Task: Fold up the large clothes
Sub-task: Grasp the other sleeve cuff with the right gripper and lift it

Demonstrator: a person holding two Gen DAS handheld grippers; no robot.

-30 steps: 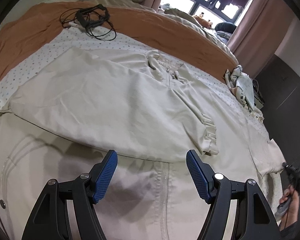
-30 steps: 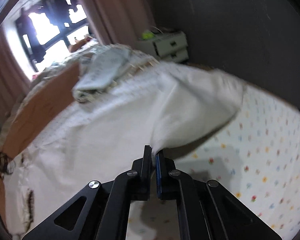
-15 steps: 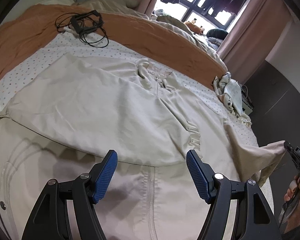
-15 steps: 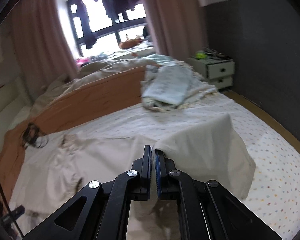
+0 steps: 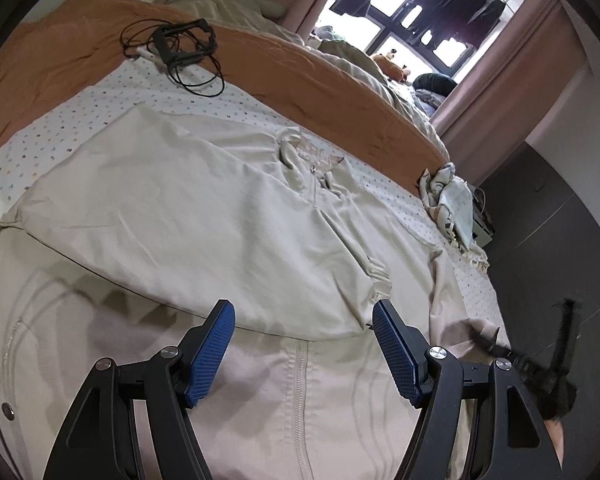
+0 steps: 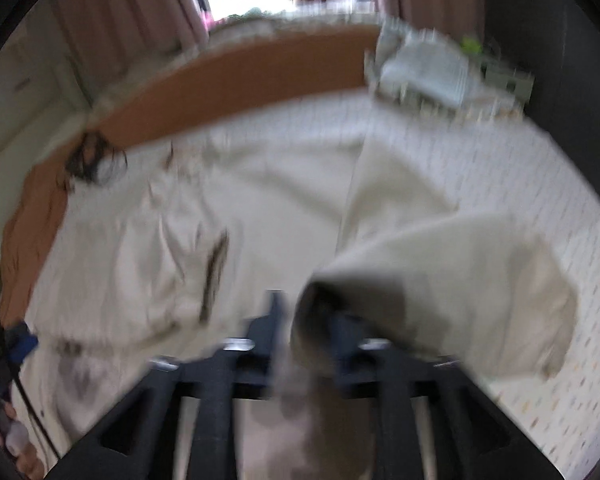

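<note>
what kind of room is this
Most likely a bedroom: a bed with a dotted sheet and an orange blanket, pink curtains at a window, and a small white drawer unit beside the bed.

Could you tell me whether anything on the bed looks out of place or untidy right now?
Yes: a black tangle of cables lies on the orange blanket above the beige jacket, and a crumpled cloth sits at the bed's far edge. The jacket's sleeve hangs bunched between the right claw's opening jaws.
</note>
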